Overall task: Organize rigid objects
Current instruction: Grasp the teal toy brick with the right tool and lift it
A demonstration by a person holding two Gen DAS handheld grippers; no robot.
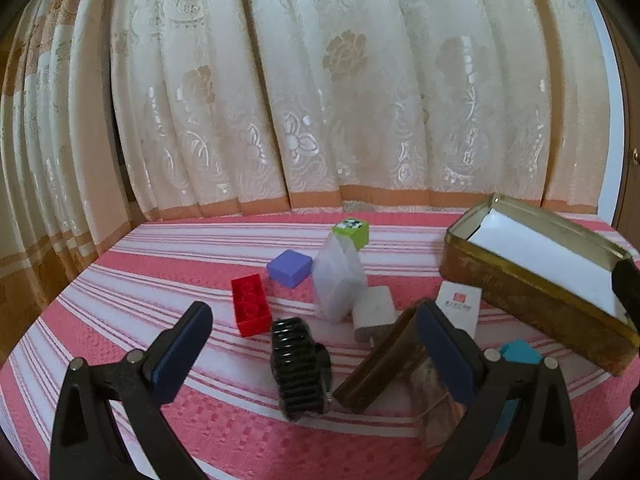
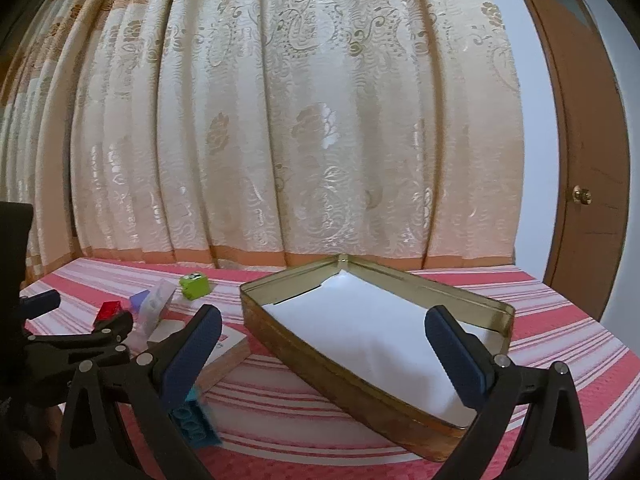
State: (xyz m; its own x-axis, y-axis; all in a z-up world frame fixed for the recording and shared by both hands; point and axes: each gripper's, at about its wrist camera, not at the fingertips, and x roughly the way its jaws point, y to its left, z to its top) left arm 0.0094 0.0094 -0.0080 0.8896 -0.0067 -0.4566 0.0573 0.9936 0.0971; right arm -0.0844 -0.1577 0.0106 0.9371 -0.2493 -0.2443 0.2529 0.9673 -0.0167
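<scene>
I see a pink-and-white striped cloth-covered bench (image 1: 160, 280) before cream floral curtains (image 1: 320, 100). A paper-lined rectangular gold metal tin (image 2: 400, 280) holds nothing else; a red plastic brick (image 1: 250, 310) lies outside. Both fingers (image 1: 182, 354) spread, released.

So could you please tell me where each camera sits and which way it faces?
Left wrist: on the left claw, open and low over the striped cloth; faces the curtain across scattered blocks.
Right wrist: on the right claw, open over the tin; the left claw shows at left.
Shared: tin, green cube, red brick, curtain.
</scene>
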